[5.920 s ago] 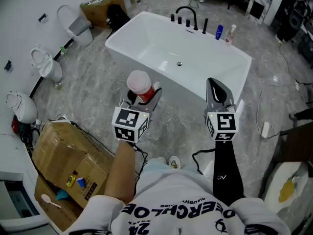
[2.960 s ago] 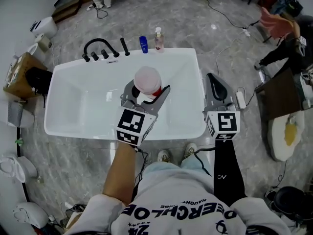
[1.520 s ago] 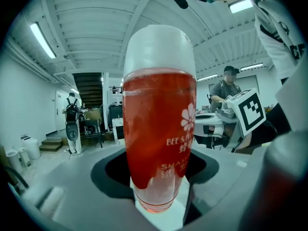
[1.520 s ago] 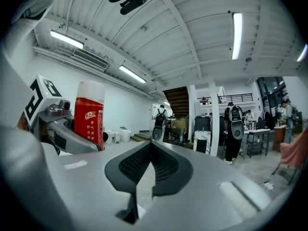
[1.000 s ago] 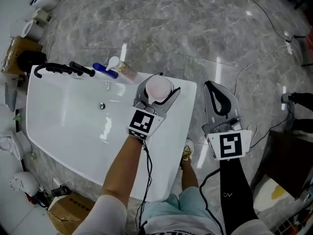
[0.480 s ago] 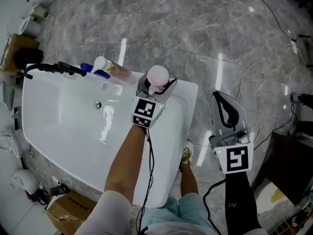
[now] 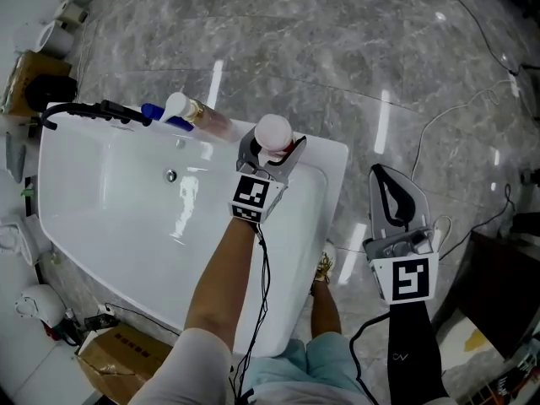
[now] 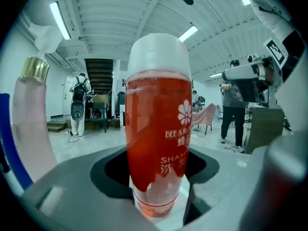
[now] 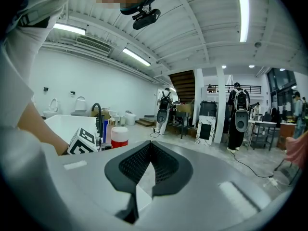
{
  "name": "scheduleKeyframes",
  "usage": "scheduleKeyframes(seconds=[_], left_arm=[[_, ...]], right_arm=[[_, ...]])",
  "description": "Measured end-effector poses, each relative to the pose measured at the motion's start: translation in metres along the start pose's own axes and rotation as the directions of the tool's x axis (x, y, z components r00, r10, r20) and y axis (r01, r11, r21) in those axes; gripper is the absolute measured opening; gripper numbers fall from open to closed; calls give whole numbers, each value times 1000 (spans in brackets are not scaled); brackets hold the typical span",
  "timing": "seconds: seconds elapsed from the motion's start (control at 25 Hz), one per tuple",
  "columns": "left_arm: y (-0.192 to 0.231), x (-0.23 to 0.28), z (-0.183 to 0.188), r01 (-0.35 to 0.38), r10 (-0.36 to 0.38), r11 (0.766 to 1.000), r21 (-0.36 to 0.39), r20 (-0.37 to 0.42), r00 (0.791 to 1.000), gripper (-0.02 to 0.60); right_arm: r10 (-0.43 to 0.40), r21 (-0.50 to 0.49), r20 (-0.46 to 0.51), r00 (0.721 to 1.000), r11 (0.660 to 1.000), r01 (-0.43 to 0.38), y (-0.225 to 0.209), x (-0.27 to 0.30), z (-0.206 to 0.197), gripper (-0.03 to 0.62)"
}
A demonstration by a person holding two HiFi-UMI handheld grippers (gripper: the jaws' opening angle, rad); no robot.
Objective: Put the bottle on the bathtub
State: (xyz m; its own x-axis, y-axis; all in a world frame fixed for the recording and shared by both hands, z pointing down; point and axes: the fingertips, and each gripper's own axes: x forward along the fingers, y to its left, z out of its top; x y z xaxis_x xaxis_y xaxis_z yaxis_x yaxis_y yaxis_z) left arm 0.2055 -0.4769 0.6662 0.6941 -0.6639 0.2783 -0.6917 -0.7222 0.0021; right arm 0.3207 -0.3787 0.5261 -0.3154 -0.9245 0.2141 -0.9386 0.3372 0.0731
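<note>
Bottle (image 7: 273, 132), red with a white cap and standing upright, is clamped low down between the jaws of the left gripper (image 7: 272, 147), over the far rim of the white bathtub (image 7: 331, 160) near its right corner (whether its base touches the rim I can't tell). Just left of it along that rim are a pink bottle (image 7: 208, 119) and a blue one (image 7: 155, 111), beside the black tap (image 7: 84, 110). The right gripper (image 7: 393, 199) hangs over the grey floor (image 7: 337, 49) beside the tub, jaws pressed together with nothing between them.
</note>
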Motion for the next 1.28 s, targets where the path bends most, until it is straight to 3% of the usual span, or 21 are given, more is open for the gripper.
scheduleKeyframes(seconds=[0.96,1.12,1.28], left_arm=[[1,-12,-5,-53,54,999,-7,25,998,299],[-1,-8,-4,-68,68,998,1,44,997,299],[4,-2,0,-74,74,997,-9,74,994,301]], right_arm=[[30,-35,-14,999,999,-30,9,-14,-7,32],[13,26,9,1000,1000,-13,8,-18,-9,32],[15,18,-6,1000,1000,-15,6,-19,-16,32]])
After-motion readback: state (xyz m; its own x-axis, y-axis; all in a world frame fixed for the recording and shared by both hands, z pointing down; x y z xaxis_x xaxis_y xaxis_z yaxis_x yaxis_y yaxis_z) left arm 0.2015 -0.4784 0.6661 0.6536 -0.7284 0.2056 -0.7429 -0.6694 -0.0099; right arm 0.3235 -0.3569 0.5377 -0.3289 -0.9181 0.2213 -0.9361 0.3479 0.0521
